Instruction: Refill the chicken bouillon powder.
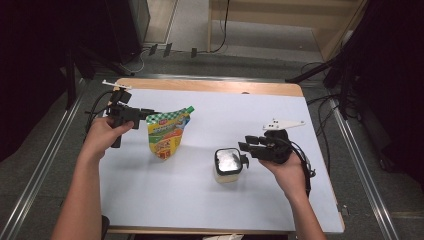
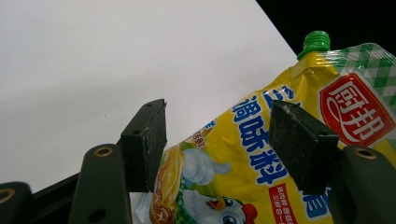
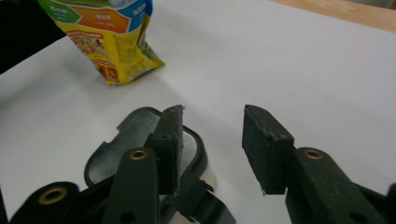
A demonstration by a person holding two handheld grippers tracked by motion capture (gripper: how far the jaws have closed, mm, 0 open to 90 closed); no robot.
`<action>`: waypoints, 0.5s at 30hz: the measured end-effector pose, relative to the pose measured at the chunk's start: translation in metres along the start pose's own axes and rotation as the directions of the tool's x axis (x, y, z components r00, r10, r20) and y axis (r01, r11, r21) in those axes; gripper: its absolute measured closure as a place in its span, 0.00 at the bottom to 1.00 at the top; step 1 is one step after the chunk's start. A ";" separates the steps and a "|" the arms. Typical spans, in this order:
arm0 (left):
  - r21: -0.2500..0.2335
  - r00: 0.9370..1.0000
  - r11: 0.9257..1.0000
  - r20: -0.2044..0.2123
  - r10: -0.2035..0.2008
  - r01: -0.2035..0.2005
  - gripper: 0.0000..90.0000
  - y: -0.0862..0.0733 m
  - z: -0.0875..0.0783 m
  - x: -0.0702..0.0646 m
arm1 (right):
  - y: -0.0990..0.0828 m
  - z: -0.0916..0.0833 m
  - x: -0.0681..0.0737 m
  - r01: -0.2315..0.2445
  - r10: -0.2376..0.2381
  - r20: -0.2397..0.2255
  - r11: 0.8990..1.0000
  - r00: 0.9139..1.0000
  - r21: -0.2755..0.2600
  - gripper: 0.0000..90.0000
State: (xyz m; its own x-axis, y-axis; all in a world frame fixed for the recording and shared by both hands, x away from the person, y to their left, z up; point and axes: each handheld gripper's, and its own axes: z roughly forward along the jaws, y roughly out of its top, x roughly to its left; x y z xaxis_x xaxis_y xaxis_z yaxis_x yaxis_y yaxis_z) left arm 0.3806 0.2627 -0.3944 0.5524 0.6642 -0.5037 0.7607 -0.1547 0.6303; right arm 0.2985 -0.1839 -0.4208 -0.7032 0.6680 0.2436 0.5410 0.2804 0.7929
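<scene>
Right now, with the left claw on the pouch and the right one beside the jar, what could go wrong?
The pouch stands tilted in the left claw; if the grip loosens, it may topple. The right claw is open right beside the jar; a sideways move could knock it. Whether the jar's lid is latched is unclear, so it might spill.

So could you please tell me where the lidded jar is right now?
In the high view the jar stands on the white table, right of centre, just left of the right gripper and right of the yellow seasoning pouch.

Both grippers, left gripper [image 1: 145,114] and right gripper [image 1: 245,150], are black with 2 flat jaws (brass-ringed screw holes), trailing black cables.
</scene>
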 end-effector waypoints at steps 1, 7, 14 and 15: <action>0.000 1.000 1.000 0.000 0.001 -0.001 0.42 0.000 0.000 0.000 | 0.000 -0.001 -0.002 -0.001 0.001 0.006 1.000 1.000 -0.003 0.65; 0.001 1.000 1.000 0.000 -0.003 0.003 0.42 0.000 0.000 0.001 | -0.004 -0.008 -0.014 -0.011 0.012 0.039 1.000 0.999 -0.028 0.57; 0.002 1.000 1.000 -0.003 -0.003 0.003 0.42 -0.001 0.000 0.001 | -0.011 -0.014 -0.028 -0.006 0.010 0.073 0.998 0.997 -0.057 0.55; 0.002 1.000 1.000 -0.003 -0.004 0.004 0.42 -0.001 0.000 0.002 | -0.012 -0.015 -0.030 -0.005 0.010 0.075 0.998 0.997 -0.061 0.55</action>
State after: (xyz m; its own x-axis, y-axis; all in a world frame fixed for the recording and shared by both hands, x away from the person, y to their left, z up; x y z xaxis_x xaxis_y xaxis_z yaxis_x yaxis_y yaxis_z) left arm 0.3810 0.2636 -0.3958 0.5487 0.6667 -0.5045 0.7633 -0.1533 0.6276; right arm 0.3064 -0.2179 -0.4292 -0.6611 0.7207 0.2087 0.5158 0.2345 0.8240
